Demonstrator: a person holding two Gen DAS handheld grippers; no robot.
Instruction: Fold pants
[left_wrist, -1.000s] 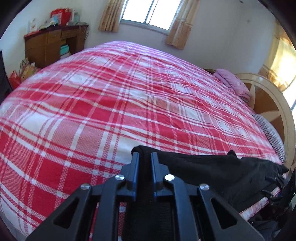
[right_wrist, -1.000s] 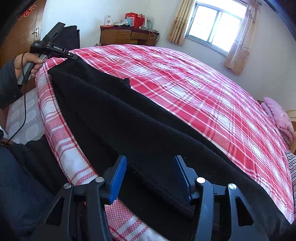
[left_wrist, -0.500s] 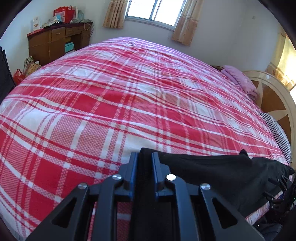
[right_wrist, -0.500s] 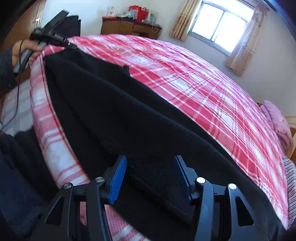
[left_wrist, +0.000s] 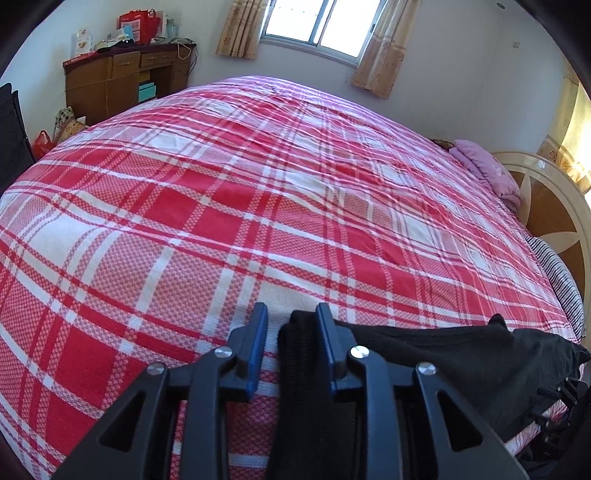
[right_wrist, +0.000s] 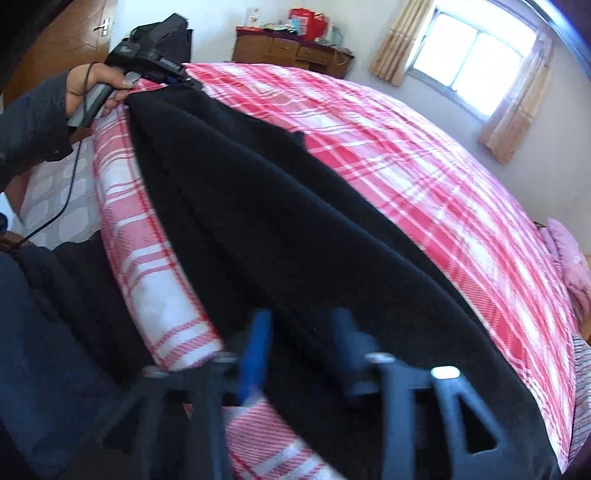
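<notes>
Plaid bed (left_wrist: 258, 184) edge: black pants (right_wrist: 277, 221) lie lengthwise; left claw (left_wrist: 291, 332) and right claw (right_wrist: 301, 343) both gape.

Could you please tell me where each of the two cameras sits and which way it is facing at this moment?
Left wrist: sits on the left tongs, low at the bed's edge, facing across the plaid bedspread toward the window; its open fingers straddle the black pants.
Right wrist: sits on the right tongs, facing along the pants toward the person's left hand.
Shared: pants, bedspread, window.

Bright window (left_wrist: 314, 22) daylight, fisheye-bent edges, blurred right-wrist view
</notes>
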